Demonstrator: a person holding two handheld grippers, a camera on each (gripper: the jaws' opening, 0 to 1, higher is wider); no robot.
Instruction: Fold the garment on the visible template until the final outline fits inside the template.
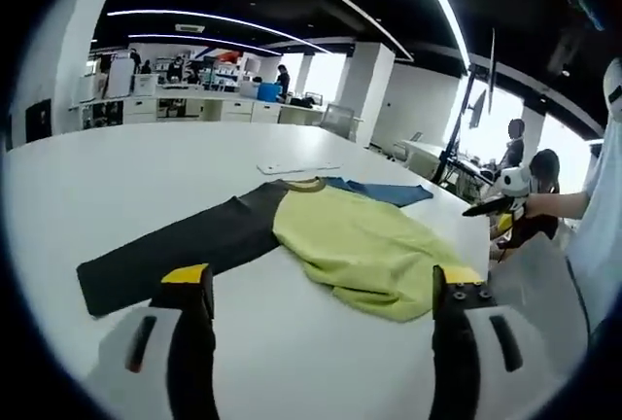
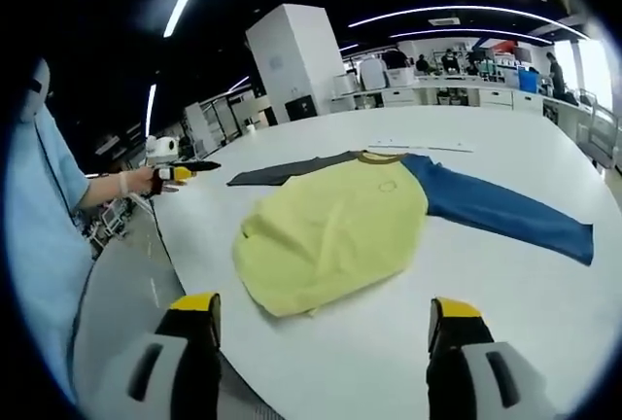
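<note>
A long-sleeved garment lies flat on the white table, with a yellow body (image 1: 364,245) (image 2: 326,230), a dark grey sleeve (image 1: 175,250) (image 2: 282,171) and a blue sleeve (image 1: 384,191) (image 2: 505,208). Its hem end is rumpled near the table edge. A thin flat white template (image 1: 296,165) (image 2: 418,146) lies just beyond the collar. My left gripper (image 1: 321,282) is open, above the table in front of the hem, holding nothing. My right gripper (image 2: 323,315) is also open and empty, short of the hem. Each gripper appears small in the other's view (image 1: 491,206) (image 2: 185,169), held out past the table edge.
The table edge (image 1: 486,245) (image 2: 165,235) runs close to the garment's hem. A person's light blue sleeve (image 1: 593,216) (image 2: 39,196) is beside it. Other people (image 1: 544,177) sit at desks beyond, and counters with equipment (image 1: 194,99) line the back.
</note>
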